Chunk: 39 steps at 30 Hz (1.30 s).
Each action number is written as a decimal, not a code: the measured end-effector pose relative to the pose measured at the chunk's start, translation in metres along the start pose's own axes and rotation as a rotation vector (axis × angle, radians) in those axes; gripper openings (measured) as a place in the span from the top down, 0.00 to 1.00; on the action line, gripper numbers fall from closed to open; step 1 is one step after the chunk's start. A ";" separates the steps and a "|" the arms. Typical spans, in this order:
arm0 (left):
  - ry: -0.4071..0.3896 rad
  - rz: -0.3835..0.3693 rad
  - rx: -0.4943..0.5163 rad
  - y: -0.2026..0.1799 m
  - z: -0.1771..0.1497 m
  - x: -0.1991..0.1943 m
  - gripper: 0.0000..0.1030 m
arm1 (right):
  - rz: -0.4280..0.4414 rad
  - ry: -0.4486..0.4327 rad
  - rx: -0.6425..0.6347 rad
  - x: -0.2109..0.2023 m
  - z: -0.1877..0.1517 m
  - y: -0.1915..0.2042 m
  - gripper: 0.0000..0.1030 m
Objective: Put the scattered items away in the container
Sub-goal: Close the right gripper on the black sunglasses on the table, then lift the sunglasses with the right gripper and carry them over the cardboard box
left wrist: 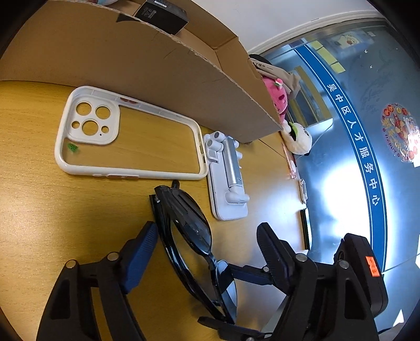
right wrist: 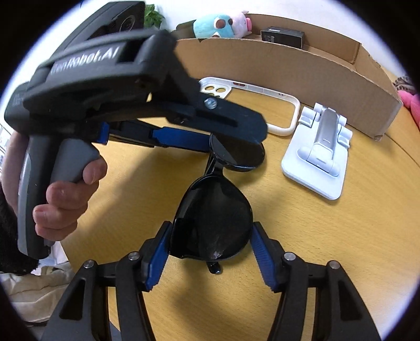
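While both grippers straddle the sunglasses (right wrist: 212, 223) on the counter (right wrist: 302, 236), neither clamps them; right gripper (right wrist: 210, 249) wide, pads beside one lens; left gripper (left wrist: 207, 244) wide around the frame; ahead of them lie the case (left wrist: 126, 133) and stand (left wrist: 228, 178), with the box (left wrist: 157, 76) beyond.

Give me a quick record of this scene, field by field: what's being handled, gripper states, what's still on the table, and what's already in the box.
Handled: black sunglasses on the wooden table
Left gripper: open, fingers on either side of one lens
Right gripper: open, fingers on either side of the other lens
Still out: white phone case; white folding phone stand
Container: cardboard box
Inside: black carton, plush toy
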State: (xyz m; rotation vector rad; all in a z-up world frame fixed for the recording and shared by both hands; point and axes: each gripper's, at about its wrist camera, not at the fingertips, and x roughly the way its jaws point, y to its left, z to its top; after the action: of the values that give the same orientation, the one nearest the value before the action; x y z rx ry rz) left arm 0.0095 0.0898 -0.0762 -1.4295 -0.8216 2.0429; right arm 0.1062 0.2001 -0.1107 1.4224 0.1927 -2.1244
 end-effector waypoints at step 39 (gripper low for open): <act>-0.001 -0.011 -0.017 -0.004 0.015 -0.020 0.70 | 0.141 -0.139 0.097 -0.007 -0.017 -0.010 0.48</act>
State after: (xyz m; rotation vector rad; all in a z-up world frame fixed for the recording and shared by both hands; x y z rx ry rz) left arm 0.0021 0.0755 -0.0567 -1.4302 -0.8472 2.0328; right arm 0.1157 0.2181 -0.1138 1.2957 -0.0632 -2.1301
